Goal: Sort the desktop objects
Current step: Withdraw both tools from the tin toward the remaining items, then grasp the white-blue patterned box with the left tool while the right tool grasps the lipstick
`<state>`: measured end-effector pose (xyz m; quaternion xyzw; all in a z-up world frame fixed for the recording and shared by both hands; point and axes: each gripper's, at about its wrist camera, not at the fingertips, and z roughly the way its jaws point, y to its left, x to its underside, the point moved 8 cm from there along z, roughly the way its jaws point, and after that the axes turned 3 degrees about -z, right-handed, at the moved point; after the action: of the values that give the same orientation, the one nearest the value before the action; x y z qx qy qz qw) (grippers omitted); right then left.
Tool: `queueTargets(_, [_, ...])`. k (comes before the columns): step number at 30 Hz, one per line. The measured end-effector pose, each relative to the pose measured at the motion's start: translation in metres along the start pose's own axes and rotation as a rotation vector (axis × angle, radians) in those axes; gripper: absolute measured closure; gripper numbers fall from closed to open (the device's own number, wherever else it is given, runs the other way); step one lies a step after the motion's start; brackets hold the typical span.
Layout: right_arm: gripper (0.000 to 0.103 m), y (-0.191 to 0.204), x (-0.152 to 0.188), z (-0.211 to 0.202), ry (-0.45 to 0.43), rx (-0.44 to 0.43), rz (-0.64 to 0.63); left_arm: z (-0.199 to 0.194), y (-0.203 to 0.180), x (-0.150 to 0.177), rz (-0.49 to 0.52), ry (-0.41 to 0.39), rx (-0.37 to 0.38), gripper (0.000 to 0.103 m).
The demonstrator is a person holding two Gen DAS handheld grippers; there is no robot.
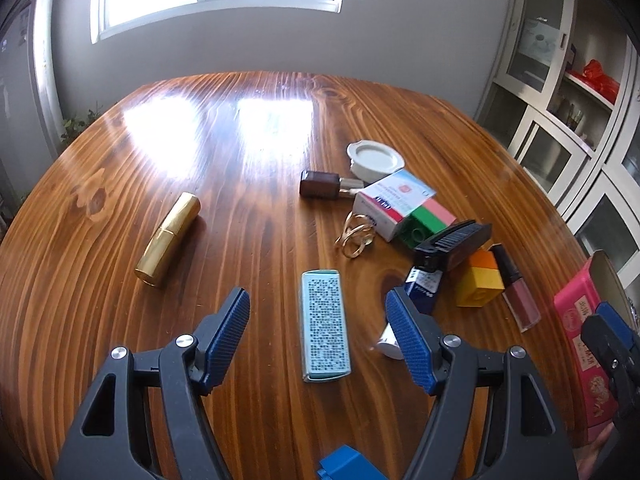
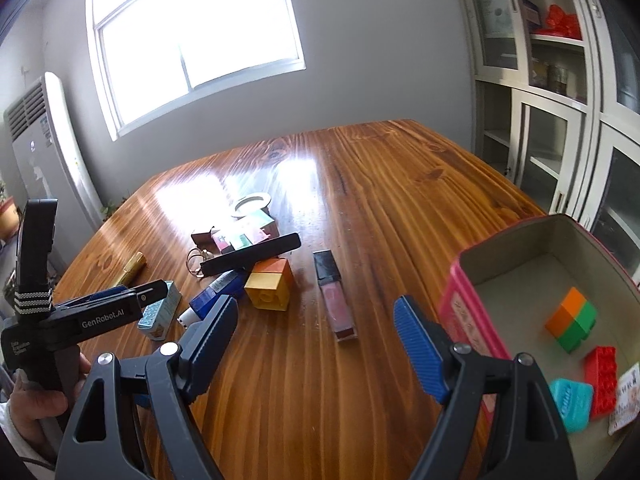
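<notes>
- Nearest my left camera: left gripper (image 1: 318, 338), jaws wide apart, nothing pinched, pointing steeply down at the table (image 1: 248, 208).
- Pink box (image 2: 464, 312) is the biggest item, open-topped, at the right table edge; it already holds an orange-green brick (image 2: 572, 316), a red brick (image 2: 602, 372) and a teal case (image 2: 572, 400). I judge it the sorting bin.
- Teal carton (image 1: 325, 326) lies flat, lengthwise between the left jaws, not touched. Looks light, stiff cardboard, crushable; I'd pinch across its long sides at the middle.
- Yellow-orange block (image 2: 270, 286) sits near the clutter; hard plastic, square faces, easy grip.
- Gold lipstick tube (image 1: 168, 238) lies apart on the left; smooth, round, likely to roll or slip.
- Lip gloss (image 2: 336, 300) lies alone ahead of the right gripper (image 2: 316, 322); slick, maybe fragile, so grip mid-body.
- Right gripper: released, empty, angled down beside the box.
</notes>
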<state>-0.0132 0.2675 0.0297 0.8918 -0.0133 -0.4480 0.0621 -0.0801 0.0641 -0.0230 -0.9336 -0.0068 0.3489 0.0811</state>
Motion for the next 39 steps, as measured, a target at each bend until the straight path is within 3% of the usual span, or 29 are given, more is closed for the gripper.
queueTargets(16, [0.02,0.025,-0.011,0.056,0.067,-0.058,-0.095,0.028,0.009,0.006,0.012,0.062,-0.046,0.029])
queueTargets(22, [0.02,0.018,-0.008,0.071,0.107,-0.103,-0.051,0.033,0.01,0.005,0.02,0.07,-0.053,0.029])
queueTargets(29, [0.02,-0.016,-0.009,0.078,0.127,-0.061,0.014,0.035,0.012,0.006,0.021,0.072,-0.063,0.029])
queueTargets(39, [0.02,-0.033,-0.006,0.087,0.157,0.006,-0.002,0.037,0.011,0.006,0.024,0.072,-0.068,0.029])
